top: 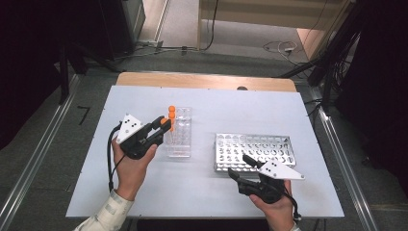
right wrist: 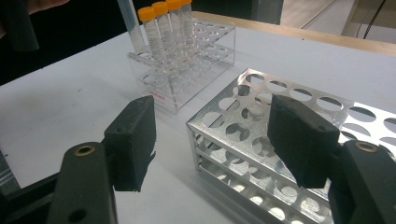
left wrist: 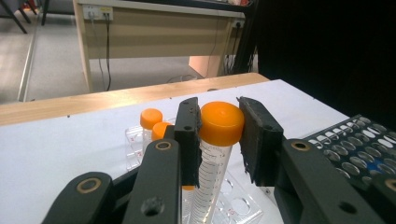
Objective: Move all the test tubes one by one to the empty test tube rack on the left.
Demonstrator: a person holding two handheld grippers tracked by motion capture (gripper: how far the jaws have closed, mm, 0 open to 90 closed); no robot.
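Note:
My left gripper [top: 162, 126] is shut on the orange cap of a clear graduated tube [left wrist: 213, 173], which stands upright over the near-left end of the clear plastic rack [top: 180, 144]. In the left gripper view the two black jaws of the left gripper [left wrist: 219, 119] press on the cap from both sides. Three more orange-capped tubes [right wrist: 169, 21] stand in a row in that rack [right wrist: 187, 70]. My right gripper [top: 238, 165] stands open at the front edge of the empty metal rack [top: 255, 150]. Nothing is between its jaws [right wrist: 212, 133].
Both racks sit on a white sheet [top: 207, 192] laid over a wooden table [top: 192, 79]. The metal rack [right wrist: 243, 116] has many empty holes. Cables [top: 284, 48] lie on the floor beyond the table, and rails [top: 341, 159] run along both sides.

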